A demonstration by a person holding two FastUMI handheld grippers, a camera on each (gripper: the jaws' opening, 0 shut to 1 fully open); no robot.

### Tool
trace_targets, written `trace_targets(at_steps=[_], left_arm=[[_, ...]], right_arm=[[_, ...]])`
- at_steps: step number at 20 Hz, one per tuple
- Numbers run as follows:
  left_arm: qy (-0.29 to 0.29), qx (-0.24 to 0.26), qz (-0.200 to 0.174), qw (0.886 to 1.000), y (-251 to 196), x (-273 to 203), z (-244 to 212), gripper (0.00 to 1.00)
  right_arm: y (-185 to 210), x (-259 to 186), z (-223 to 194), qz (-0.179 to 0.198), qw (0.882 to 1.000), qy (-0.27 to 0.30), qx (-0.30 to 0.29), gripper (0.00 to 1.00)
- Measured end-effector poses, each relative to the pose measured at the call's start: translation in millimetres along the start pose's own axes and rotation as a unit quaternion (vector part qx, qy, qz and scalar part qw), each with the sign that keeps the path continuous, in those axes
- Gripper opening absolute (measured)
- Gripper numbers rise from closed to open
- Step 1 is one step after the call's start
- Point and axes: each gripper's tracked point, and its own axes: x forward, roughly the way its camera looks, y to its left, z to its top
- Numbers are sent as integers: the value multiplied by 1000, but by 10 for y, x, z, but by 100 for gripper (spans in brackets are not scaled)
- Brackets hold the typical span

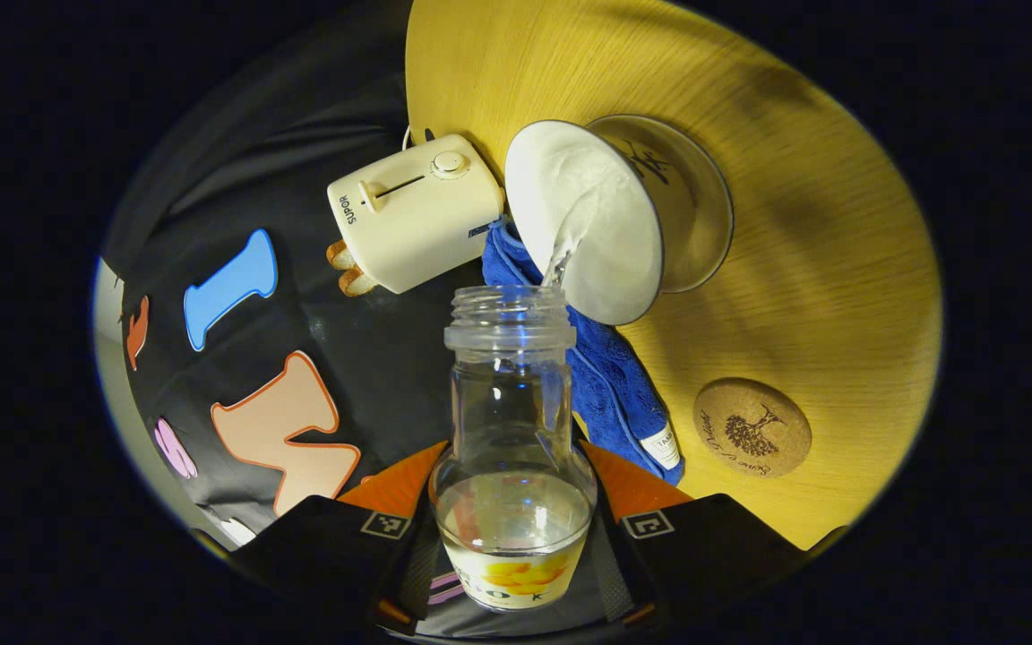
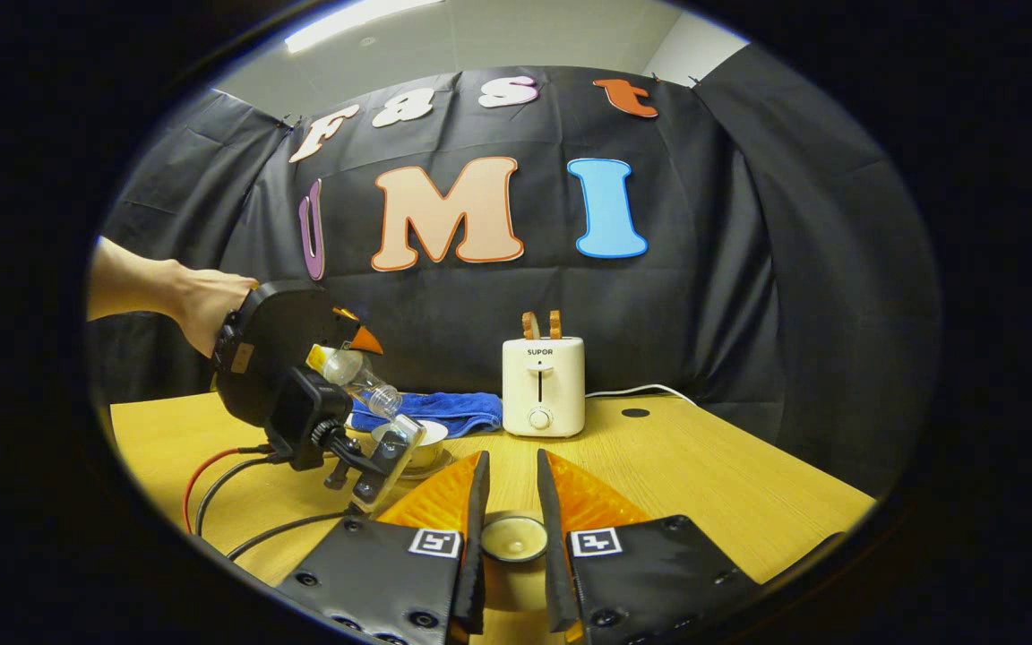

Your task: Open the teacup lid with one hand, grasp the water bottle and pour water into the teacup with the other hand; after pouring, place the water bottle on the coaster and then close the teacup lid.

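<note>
In the right gripper view, a hand [image 2: 202, 309] is seen at the far left holding the left tongs [image 2: 350, 345], in which the water bottle [image 2: 356, 376] is being held tipped with its mouth down toward the teacup [image 2: 422, 439]. The teacup is standing on the wooden surface [image 2: 704, 484], in front of a blue cloth [image 2: 444, 410]. To the right of the cloth, a white toaster [image 2: 543, 385] is standing at the far side of the surface.

In the left gripper view, the left tongs [image 1: 513, 502] are closed on the water bottle [image 1: 513, 421], both orange fingers pressing against its lower body. Water is lying in the bottle's lower part, and a thin stream is being poured from its open mouth into the white teacup [image 1: 588, 224]. The toaster [image 1: 413, 210] is shown left of the teacup, the blue cloth [image 1: 610, 376] is lying below it, and a cork coaster [image 1: 752, 427] is lying bare on the surface [image 1: 838, 269], apart from the cup to the right.

In the right gripper view, the right tongs [image 2: 513, 511] are held near the bottom, closed on the teacup lid [image 2: 512, 537], which is being gripped between the two fingers just above the surface.
</note>
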Motion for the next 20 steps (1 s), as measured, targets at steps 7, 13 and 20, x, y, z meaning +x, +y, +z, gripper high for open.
trace_targets(at_steps=[7,13,20], left_arm=[[3,44,-1,999,36,-33,30,70],[0,66,-3,998,61,-34,29,70],[-4,82,-1,997,88,-41,57,70]], right_arm=[[5,3,-3,1,1000,0,0,31],[6,-5,-6,3,1000,0,0,30],[6,4,-6,3,1000,0,0,30]])
